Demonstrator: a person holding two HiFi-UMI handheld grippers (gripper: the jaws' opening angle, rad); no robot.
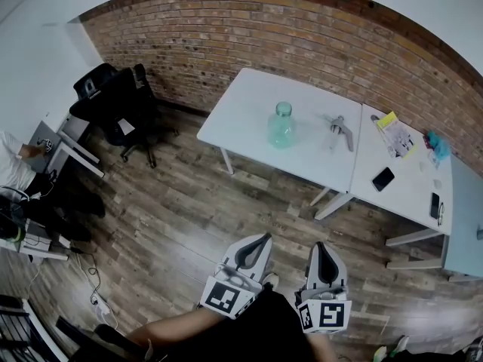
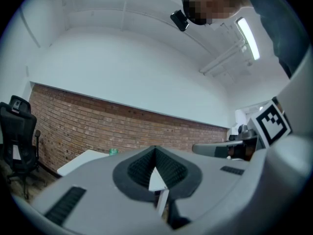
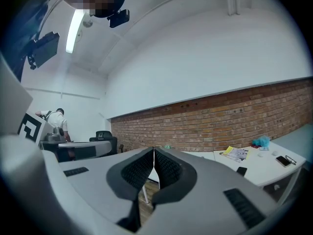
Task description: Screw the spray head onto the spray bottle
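Note:
A clear green spray bottle stands upright without its head on the white table. The grey spray head lies on the same table to the bottle's right. Both grippers hover over the wooden floor, well short of the table. My left gripper is shut with nothing in it, and my right gripper is shut and empty too. In the left gripper view only the bottle's green neck shows above the shut jaws. The right gripper view shows shut jaws pointing at the brick wall and table.
A second white table joins on the right with a yellow booklet, two phones and a teal cloth. Black office chairs stand at the left by a desk, where a person sits. A power strip's cables trail over the floor.

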